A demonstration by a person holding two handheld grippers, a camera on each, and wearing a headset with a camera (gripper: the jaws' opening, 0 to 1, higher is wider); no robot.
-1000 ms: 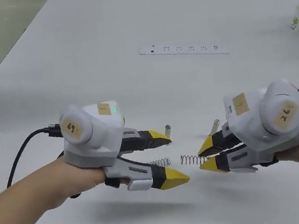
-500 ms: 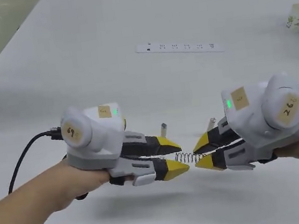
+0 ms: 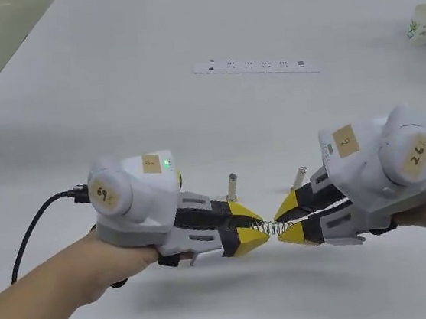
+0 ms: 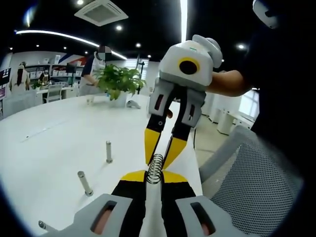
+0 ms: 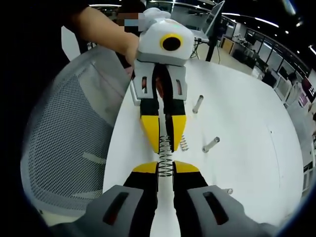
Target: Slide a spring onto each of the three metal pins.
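Over the white table [image 3: 111, 79], the left gripper [image 3: 258, 227] and right gripper [image 3: 280, 221] meet tip to tip, jaws nearly closed, each pinching an end of the spring [image 3: 270, 228]; pins [image 3: 232, 186] stand at eleven and one o'clock.

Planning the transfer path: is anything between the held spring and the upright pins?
Nothing visible. The spring is held between the left gripper and the right gripper, both shut on it. The pin nearer the left gripper and the pin nearer the right gripper stand just beyond, across bare table.
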